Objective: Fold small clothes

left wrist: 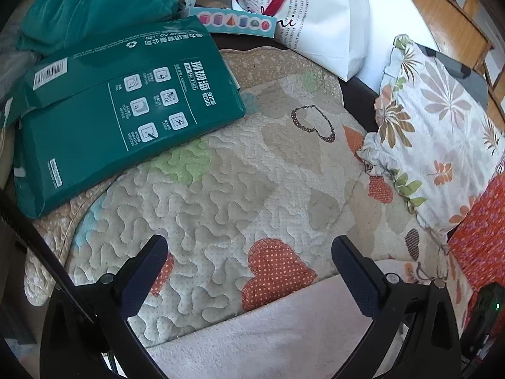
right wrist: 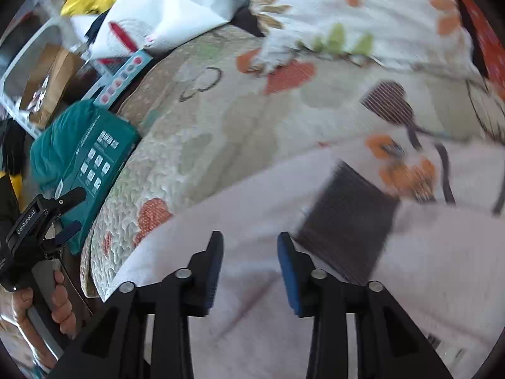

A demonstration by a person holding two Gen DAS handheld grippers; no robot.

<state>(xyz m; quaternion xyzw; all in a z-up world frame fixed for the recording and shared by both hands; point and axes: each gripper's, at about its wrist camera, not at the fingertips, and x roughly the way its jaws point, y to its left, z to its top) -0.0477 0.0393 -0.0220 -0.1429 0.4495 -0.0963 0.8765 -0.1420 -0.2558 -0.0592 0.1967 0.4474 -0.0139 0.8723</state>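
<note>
Two grippers (left wrist: 249, 252) (right wrist: 249, 243), one pink garment (left wrist: 284, 331)

A home bedroom: a heart-patterned quilt (left wrist: 221, 189), a floral pillow (left wrist: 442, 120) and wooden flooring (left wrist: 442, 6).

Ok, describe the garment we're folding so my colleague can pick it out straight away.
Start from the quilted heart-patterned bedspread that covers the bed. At its near edge, under both tools, lies a pale pink cloth, spread flat. Unlike the floral pillow and the green paper pack nearby, it is plain pink apart from a dark patch and an orange print.
</note>
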